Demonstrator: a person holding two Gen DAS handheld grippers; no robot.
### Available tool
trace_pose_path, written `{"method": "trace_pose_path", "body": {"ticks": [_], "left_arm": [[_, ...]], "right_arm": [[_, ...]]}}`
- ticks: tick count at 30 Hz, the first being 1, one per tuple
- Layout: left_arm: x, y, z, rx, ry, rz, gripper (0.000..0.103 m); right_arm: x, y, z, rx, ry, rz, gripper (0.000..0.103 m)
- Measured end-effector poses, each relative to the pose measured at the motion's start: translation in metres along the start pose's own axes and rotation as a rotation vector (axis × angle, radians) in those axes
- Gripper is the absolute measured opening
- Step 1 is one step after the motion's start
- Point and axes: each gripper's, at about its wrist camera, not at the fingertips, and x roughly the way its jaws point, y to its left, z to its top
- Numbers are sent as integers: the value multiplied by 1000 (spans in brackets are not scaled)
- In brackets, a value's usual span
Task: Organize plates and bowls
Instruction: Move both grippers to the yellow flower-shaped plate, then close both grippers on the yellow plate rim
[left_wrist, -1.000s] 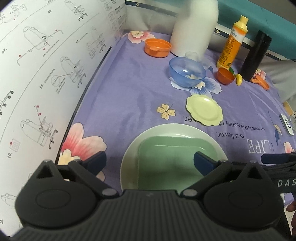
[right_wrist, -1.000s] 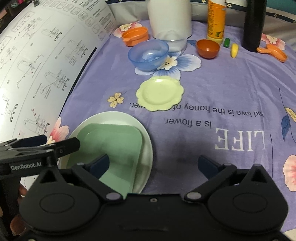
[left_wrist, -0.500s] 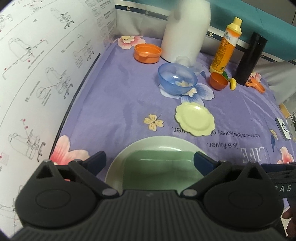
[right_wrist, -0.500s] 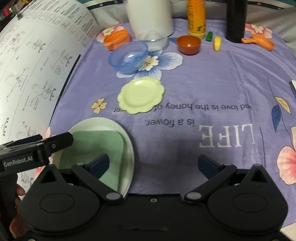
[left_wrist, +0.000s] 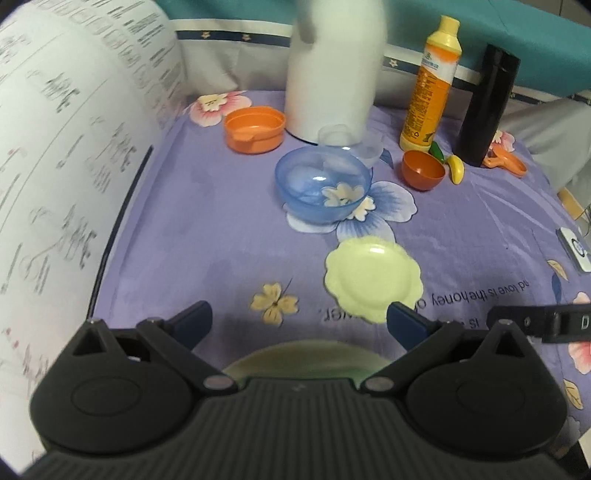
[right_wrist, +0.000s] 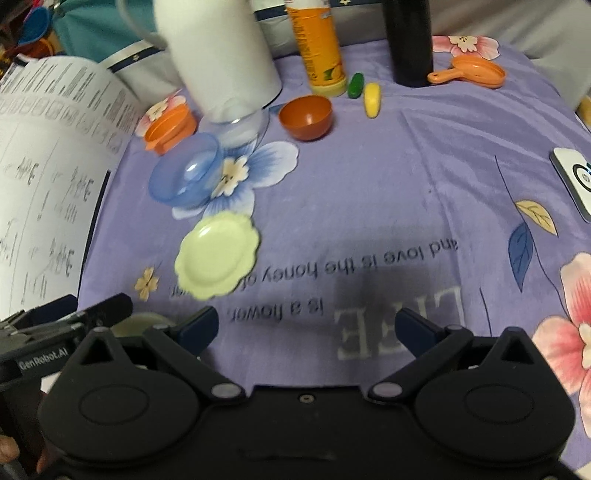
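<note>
A pale yellow scalloped plate lies on the purple flowered cloth. Behind it stands a blue see-through bowl, then a small brown-orange bowl and an orange lidded dish. A white round plate holding a green square plate is mostly hidden under my left gripper, which is open and empty. My right gripper is open over bare cloth, to the right of the left one.
A white jug, an orange bottle, a black flask and an orange scoop line the back. A large printed sheet rises on the left. A white card lies at the right edge.
Both grippers pulled back and tilted up. The stacked white and green plates slid almost out of view beneath the left gripper, and the back row shows more fully.
</note>
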Motion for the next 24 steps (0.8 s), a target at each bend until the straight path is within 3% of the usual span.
{"method": "trace_pose_path", "body": {"ticks": [9,13,15,17,19,21,24], "left_arm": [[40,-17,16,30,42,-12,103],[56,-19,22,31,69,-36,102],[63,-19,24,25,77,-56,96],[70,-19,26,16,95,-76,83],[78,-17,27,0,118,-94,75],[85,-17,26,-15,136,-109,71],[87,-21,24,4,123,-112,63]], "right_arm": [[33,-1,36,33,19,12,102],[51,7,50,36,25,42,87],[59,12,55,40,36,60,80],[68,19,58,31,45,68,69],[76,24,58,20,64,87,49],[84,28,58,10,87,109,36],[88,32,56,-15,79,116,35]]}}
